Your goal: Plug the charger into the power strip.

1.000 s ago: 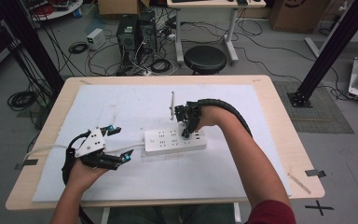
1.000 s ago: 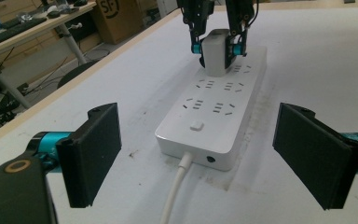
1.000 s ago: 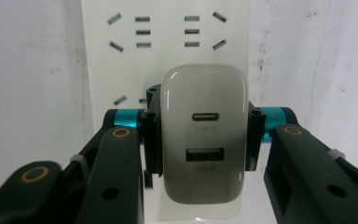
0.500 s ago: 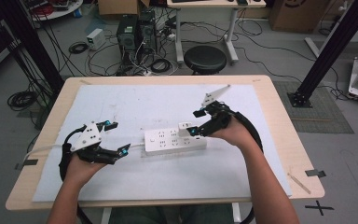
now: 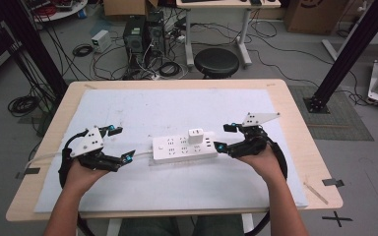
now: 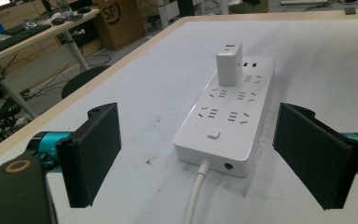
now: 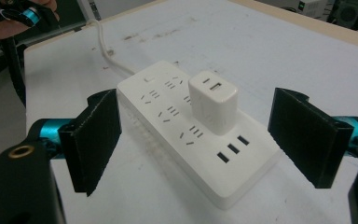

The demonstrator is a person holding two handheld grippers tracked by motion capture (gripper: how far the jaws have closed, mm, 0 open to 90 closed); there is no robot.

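A white power strip (image 5: 177,149) lies flat mid-table on the white mat. A white cube charger (image 5: 195,134) stands plugged into its far row, toward its right end. My left gripper (image 5: 123,143) is open just off the strip's left end, where the white cord (image 6: 195,196) leaves it. In the left gripper view the strip (image 6: 228,116) and charger (image 6: 228,58) lie ahead between the wide jaws. My right gripper (image 5: 223,137) is open at the strip's right end, holding nothing. The right gripper view has the charger (image 7: 213,100) on the strip (image 7: 172,135) close ahead.
The white mat (image 5: 167,105) covers most of the wooden table (image 5: 295,123). Beyond the far edge stand a black stool (image 5: 216,62), computer towers (image 5: 141,33) and tangled floor cables. A black frame post (image 5: 347,54) rises at the right.
My right hand has drawn back from over the strip to its right end, uncovering the plugged-in charger. The left gripper has stayed near the left end.
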